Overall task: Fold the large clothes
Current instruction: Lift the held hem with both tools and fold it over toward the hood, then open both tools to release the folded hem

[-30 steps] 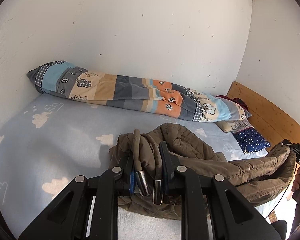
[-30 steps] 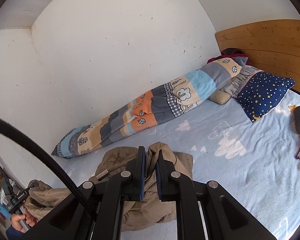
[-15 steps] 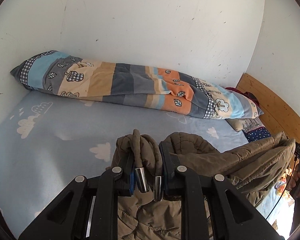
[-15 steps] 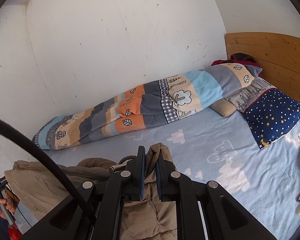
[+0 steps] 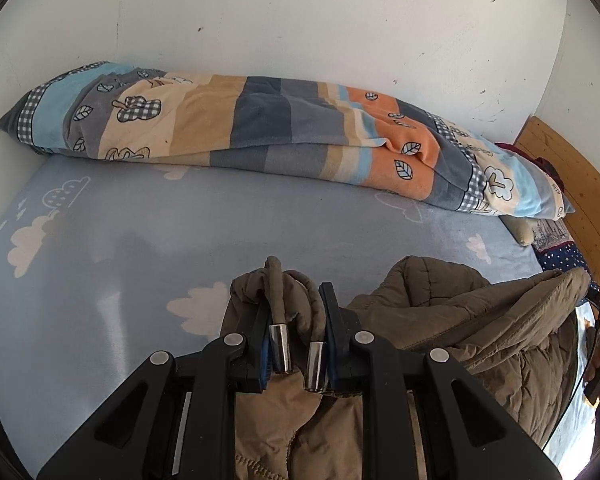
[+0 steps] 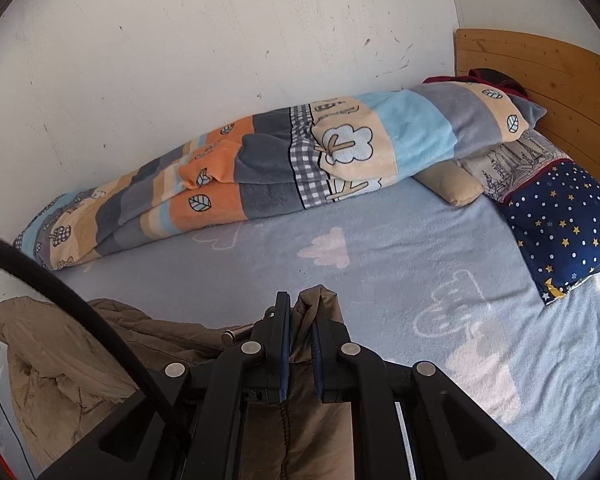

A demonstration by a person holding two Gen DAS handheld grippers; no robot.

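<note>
A brown padded jacket [image 5: 480, 320] hangs between both grippers above the blue cloud-print bed sheet [image 5: 140, 232]. My left gripper [image 5: 296, 304] is shut on a bunched edge of the jacket, with its drawstring cords and metal tips [image 5: 280, 348] dangling between the jaws. My right gripper [image 6: 302, 312] is shut on another edge of the jacket [image 6: 100, 344], whose body sags to the left and below. The lower part of the jacket is hidden behind the gripper bodies.
A rolled striped blanket [image 5: 280, 136] [image 6: 300, 160] lies along the white wall. A star-print navy pillow [image 6: 560, 224] and a beige pillow [image 6: 448, 184] sit by the wooden headboard [image 6: 540, 68]. A black cable [image 6: 80, 312] crosses the right wrist view.
Both grippers have lifted the jacket off the bed and carried it forward toward the blanket; the fabric now hangs stretched between them instead of lying heaped on the sheet.
</note>
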